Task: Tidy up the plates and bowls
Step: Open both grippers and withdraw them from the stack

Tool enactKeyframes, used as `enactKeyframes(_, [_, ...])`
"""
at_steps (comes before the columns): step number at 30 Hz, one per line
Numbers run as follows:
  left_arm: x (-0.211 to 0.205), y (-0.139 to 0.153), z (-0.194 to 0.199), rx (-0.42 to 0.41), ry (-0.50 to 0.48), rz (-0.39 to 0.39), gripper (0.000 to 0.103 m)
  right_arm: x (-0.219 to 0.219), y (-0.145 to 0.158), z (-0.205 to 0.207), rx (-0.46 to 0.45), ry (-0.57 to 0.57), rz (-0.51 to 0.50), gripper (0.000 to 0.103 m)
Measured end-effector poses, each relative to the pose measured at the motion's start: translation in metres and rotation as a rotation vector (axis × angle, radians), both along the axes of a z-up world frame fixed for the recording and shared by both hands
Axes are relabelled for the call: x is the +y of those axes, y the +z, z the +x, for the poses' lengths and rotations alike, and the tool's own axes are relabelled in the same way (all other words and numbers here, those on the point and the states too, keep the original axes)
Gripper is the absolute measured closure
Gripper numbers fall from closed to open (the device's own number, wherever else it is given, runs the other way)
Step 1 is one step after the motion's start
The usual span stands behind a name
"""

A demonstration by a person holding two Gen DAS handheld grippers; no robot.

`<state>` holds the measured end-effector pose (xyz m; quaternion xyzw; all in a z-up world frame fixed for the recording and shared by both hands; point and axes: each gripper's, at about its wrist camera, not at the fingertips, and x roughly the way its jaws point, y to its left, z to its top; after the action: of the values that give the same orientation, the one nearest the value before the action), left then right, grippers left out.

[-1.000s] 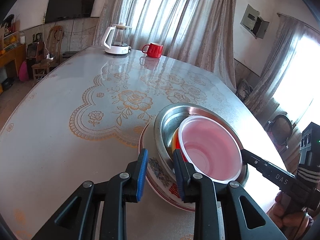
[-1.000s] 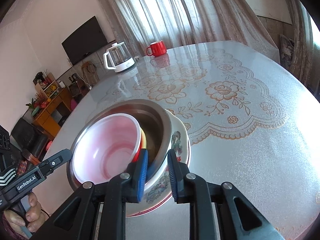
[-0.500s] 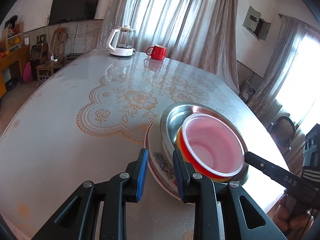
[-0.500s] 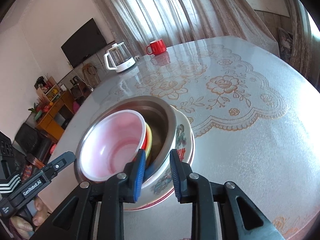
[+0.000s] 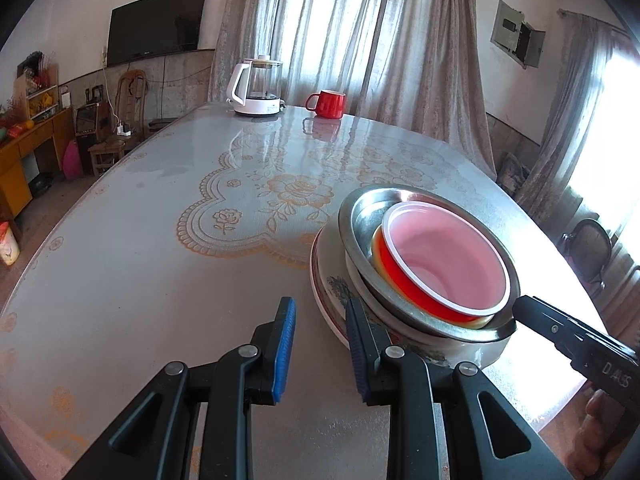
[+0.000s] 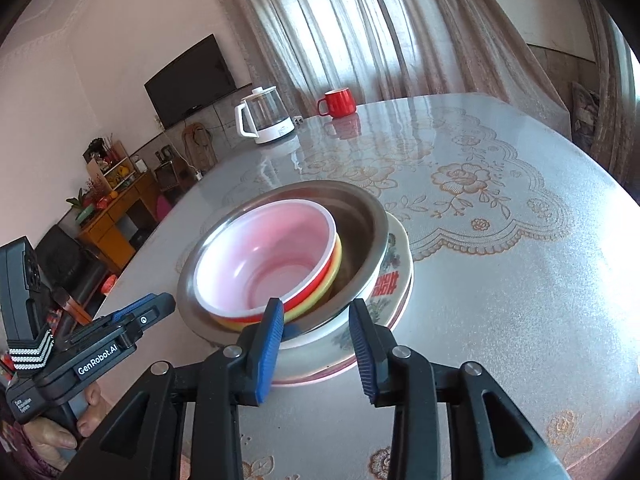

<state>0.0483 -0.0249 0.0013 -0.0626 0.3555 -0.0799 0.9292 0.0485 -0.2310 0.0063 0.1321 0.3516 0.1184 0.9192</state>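
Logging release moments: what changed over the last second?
The right gripper opened and let go of the steel bowl's rim. The left gripper backed off the floral plate, open. The nested stack, red mug and kettle stayed put.

A home dining room: curtains (image 5: 360, 32), wall television (image 5: 156, 24), lace-clothed table (image 5: 160, 240).

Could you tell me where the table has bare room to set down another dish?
The wide floral-patterned tabletop lies bare between the nested stack in the shiny steel bowl and the white glass kettle beside the red mug. It is crowded around the stack, flanked by the left gripper and right gripper.
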Motion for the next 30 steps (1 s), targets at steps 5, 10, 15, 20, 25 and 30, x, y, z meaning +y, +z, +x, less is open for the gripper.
enactKeyframes(5, [-0.003,-0.001,-0.006,-0.012,0.021,0.030,0.070,0.005,0.005,-0.014,-0.050,-0.054,-0.034,0.068])
enactKeyframes(10, [-0.005,0.003,-0.013,-0.035,0.038,0.052,0.059,0.015,0.011,-0.028,-0.120,-0.143,-0.142,0.064])
enactKeyframes(15, [-0.010,0.007,-0.021,-0.073,0.043,0.081,0.050,0.015,0.021,-0.030,-0.154,-0.231,-0.166,0.056])
enactKeyframes(20, [-0.014,0.010,-0.025,-0.098,0.043,0.098,0.042,0.017,0.020,-0.025,-0.140,-0.266,-0.180,0.056])
enactKeyframes(25, [-0.015,0.011,-0.025,-0.097,0.048,0.101,0.039,0.020,0.018,-0.028,-0.138,-0.263,-0.196,0.056])
enactKeyframes(30, [-0.015,0.011,-0.025,-0.098,0.049,0.101,0.036,0.022,0.018,-0.028,-0.132,-0.253,-0.194,0.056])
